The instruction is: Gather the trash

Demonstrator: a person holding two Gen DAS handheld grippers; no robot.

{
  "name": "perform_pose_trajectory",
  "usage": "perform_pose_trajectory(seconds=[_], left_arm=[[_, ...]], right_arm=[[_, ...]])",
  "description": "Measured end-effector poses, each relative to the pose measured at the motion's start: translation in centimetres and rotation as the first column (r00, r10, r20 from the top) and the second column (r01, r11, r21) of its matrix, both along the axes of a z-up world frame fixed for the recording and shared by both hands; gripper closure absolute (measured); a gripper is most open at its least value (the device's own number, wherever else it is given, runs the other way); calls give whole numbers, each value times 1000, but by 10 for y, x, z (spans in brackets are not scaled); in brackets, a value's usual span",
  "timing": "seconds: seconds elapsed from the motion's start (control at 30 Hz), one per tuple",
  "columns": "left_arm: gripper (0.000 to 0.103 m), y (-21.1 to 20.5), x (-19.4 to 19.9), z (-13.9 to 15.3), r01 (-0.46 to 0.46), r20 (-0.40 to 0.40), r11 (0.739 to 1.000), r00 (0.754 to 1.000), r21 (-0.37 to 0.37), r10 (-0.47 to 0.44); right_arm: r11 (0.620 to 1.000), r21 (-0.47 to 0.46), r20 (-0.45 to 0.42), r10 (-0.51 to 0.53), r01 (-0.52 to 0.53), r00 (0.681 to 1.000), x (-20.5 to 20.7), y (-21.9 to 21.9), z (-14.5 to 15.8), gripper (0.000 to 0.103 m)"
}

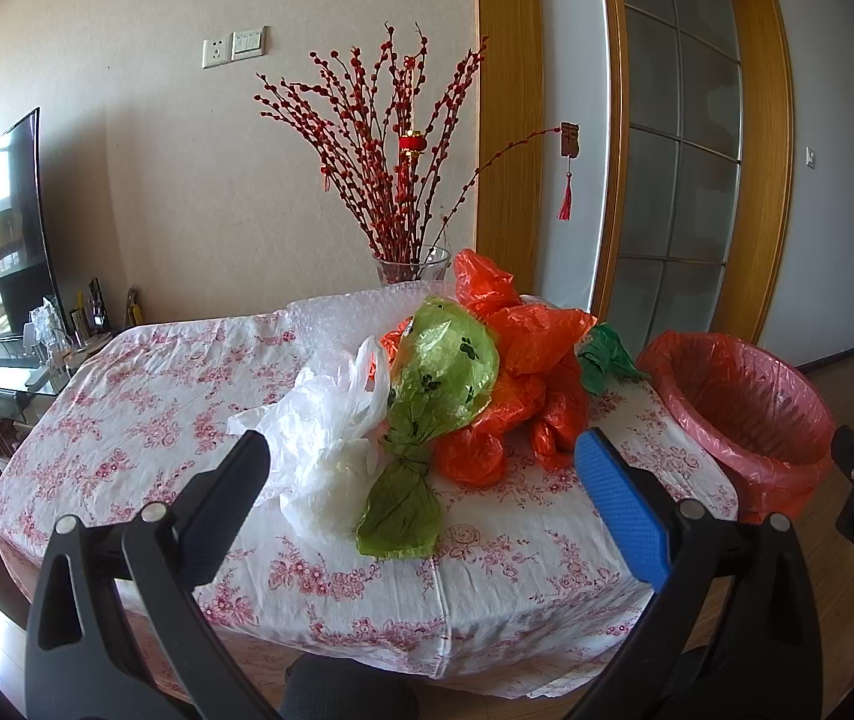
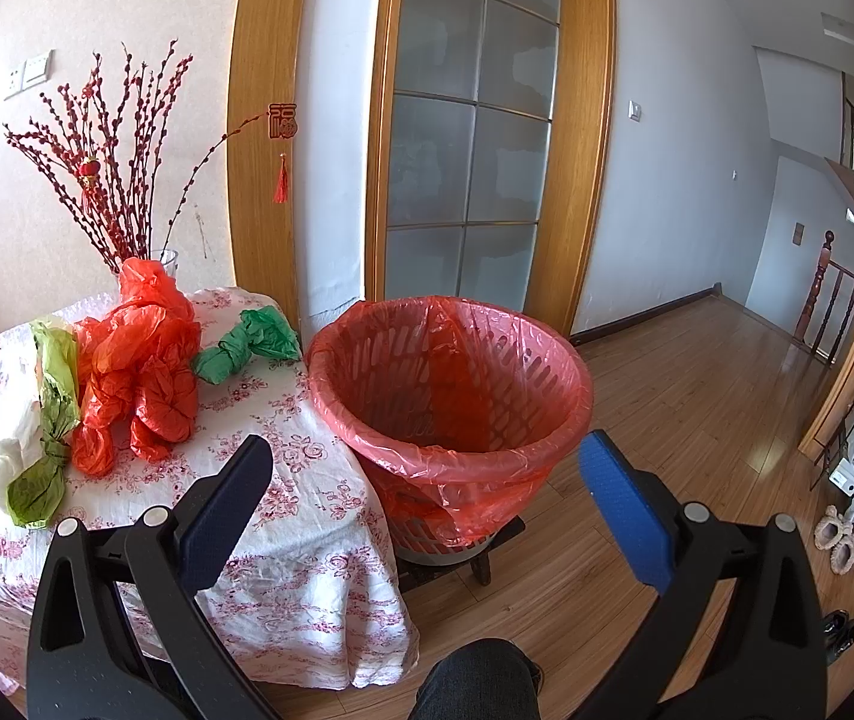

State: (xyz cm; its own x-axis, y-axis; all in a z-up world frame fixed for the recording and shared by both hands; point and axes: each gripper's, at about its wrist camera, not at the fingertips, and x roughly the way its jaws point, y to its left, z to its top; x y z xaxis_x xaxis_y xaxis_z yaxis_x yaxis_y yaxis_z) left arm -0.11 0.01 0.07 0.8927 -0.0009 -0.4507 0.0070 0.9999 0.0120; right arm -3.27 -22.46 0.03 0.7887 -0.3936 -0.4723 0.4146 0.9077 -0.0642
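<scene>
Crumpled plastic bags lie on a table with a floral cloth (image 1: 145, 408): a white bag (image 1: 319, 444), a light green bag (image 1: 433, 384), an orange bag (image 1: 523, 372) and a small dark green bag (image 1: 607, 357). The orange bag (image 2: 139, 360) and dark green bag (image 2: 247, 342) also show in the right wrist view. A trash basket lined with a red bag (image 2: 451, 384) stands on a low stool right of the table. My left gripper (image 1: 421, 456) is open and empty, in front of the bags. My right gripper (image 2: 427, 456) is open and empty, in front of the basket.
A glass vase with red branches (image 1: 409, 192) and bubble wrap (image 1: 355, 318) sit at the table's far side. A TV (image 1: 1, 216) stands at left. A glass door (image 2: 469, 138) is behind the basket. Shelves and slippers (image 2: 841, 534) line the right wall. Wooden floor.
</scene>
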Motion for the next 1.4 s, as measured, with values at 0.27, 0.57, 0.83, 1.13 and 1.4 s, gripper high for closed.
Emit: perform_pose_trajectory(seconds=[0.27, 0.57, 0.83, 1.13, 1.4], left_arm=[[4, 1, 2, -1, -1, -2, 1000, 1000, -1, 1], [4, 0, 2, -1, 0, -2, 1000, 1000, -1, 0], [4, 0, 1, -3, 0, -3, 1000, 1000, -2, 0], [4, -2, 4, -5, -2, -4, 1000, 1000, -3, 2], [4, -2, 3, -4, -2, -5, 1000, 1000, -3, 2]], right_arm=[[1000, 1, 0, 0, 0, 1000, -1, 0, 0, 2], [1000, 1, 1, 0, 0, 1000, -1, 0, 0, 2], [1000, 1, 1, 0, 0, 1000, -1, 0, 1, 2], [1000, 1, 1, 0, 0, 1000, -1, 0, 1, 2], [1000, 1, 1, 0, 0, 1000, -1, 0, 1, 2]])
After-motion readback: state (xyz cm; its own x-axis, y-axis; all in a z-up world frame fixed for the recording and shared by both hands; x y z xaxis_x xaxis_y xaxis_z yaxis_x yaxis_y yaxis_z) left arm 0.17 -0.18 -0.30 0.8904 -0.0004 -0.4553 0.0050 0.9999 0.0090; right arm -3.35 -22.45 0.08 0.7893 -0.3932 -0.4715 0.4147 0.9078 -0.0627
